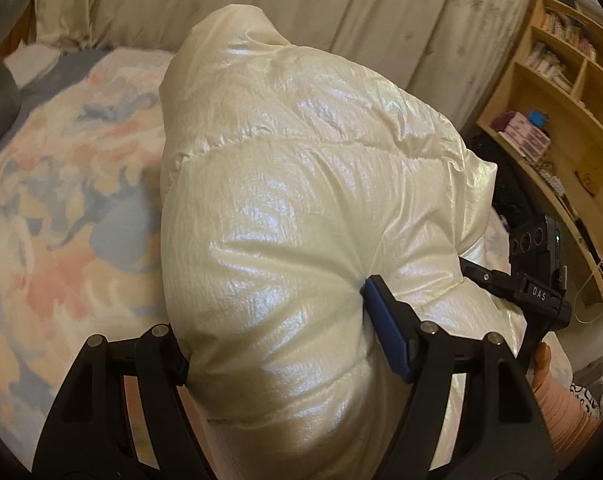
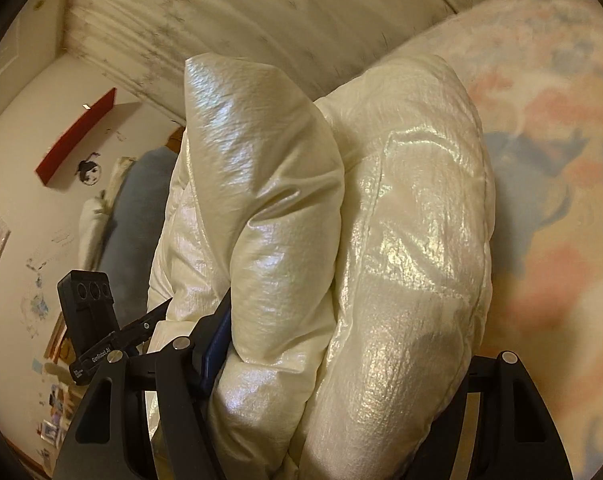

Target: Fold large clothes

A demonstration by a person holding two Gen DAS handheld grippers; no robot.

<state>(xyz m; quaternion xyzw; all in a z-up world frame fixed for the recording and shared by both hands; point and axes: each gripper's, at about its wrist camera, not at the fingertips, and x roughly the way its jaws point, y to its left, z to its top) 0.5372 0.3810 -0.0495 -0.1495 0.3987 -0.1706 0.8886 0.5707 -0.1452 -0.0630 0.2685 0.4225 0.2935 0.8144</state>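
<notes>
Mid-fold, I judge: the left gripper point(image 1: 277, 320) and right gripper point(image 2: 333, 364) each clench a thick bundle of the cream puffer jacket point(image 1: 301, 184), raised over the floral bedspread point(image 1: 61, 208) at nine o'clock — next, lay it flat.

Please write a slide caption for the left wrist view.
Left hand-held gripper clamps a puffy cream jacket above a floral bedspread.
</notes>
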